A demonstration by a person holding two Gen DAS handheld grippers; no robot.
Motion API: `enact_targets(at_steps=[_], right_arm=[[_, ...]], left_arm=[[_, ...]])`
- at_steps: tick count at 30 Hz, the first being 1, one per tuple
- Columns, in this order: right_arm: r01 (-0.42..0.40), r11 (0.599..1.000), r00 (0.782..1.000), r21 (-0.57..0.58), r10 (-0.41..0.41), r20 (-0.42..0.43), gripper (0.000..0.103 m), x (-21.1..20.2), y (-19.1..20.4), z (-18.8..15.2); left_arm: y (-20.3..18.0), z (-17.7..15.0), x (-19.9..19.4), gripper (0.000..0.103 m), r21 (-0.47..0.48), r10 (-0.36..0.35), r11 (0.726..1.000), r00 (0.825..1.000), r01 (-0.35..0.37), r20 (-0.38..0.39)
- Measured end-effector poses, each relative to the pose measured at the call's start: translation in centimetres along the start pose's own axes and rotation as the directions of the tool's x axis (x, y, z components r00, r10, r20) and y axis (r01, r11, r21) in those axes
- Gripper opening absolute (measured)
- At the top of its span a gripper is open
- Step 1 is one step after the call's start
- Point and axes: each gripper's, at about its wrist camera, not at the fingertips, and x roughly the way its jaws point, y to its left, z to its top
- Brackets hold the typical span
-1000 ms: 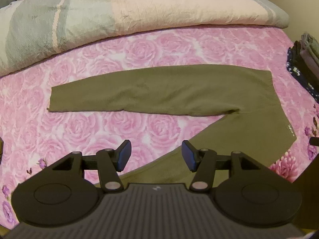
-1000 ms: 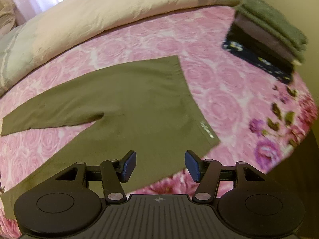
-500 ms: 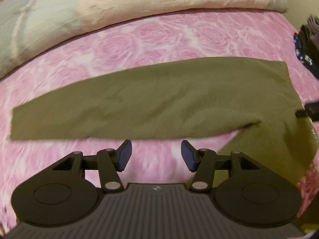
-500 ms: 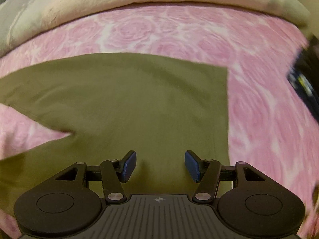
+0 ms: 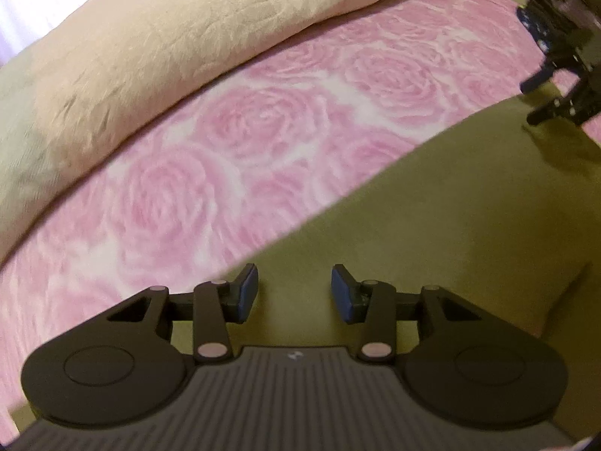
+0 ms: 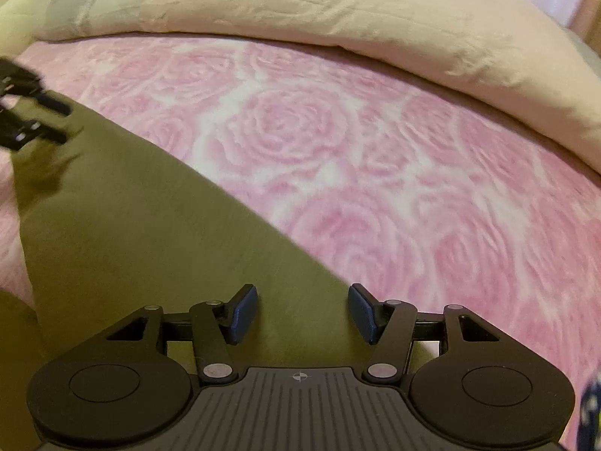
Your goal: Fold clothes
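On the pink rose bedspread (image 5: 285,143), the green pants (image 5: 432,218) are lying flat. Over their far edge, the left gripper (image 5: 294,293) is closing on nothing, and the right gripper (image 6: 302,314) is hanging open.

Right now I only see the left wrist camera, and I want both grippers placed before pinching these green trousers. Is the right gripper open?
Observer: Yes. The right gripper is open, with nothing pinched between its pads.
Operator: Is it over the trousers?
Observer: Just. The edge of the trousers passes right by the right-hand pad; green cloth fills the gap, and the pink bedspread starts just beyond it.
Operator: Is the cloth bunched there?
Observer: No, it lies flat and smooth below the pads.
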Motion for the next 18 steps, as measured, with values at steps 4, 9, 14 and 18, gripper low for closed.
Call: enact_targets(at_steps=[4, 9, 14, 18], right_arm=[[-0.062, 0.998, 0.997, 0.010, 0.063, -0.037, 0.058, 2.0, -2.1, 0.7], [-0.149, 0.987, 0.985, 0.055, 0.153, -0.075, 0.057, 3.5, -4.3, 1.1], [-0.180, 0.983, 0.977, 0.047, 0.184, -0.111, 0.016, 3.2, -4.8, 1.3], [-0.134, 0.991, 0.983, -0.031, 0.129, -0.128, 0.000, 2.4, -3.5, 1.2]], left_arm=[[2.6, 0.3, 1.8, 0.046, 0.058, -0.043, 0.997, 0.999, 0.043, 0.000], [4.5, -0.5, 3.7, 0.045, 0.092, -0.135, 0.986, 0.988, 0.142, -0.074], [5.1, -0.7, 3.8, 0.028, 0.111, -0.182, 0.975, 0.980, 0.190, -0.080], [4.0, -0.7, 3.2, 0.004, 0.201, -0.153, 0.966, 0.985, 0.165, -0.074]])
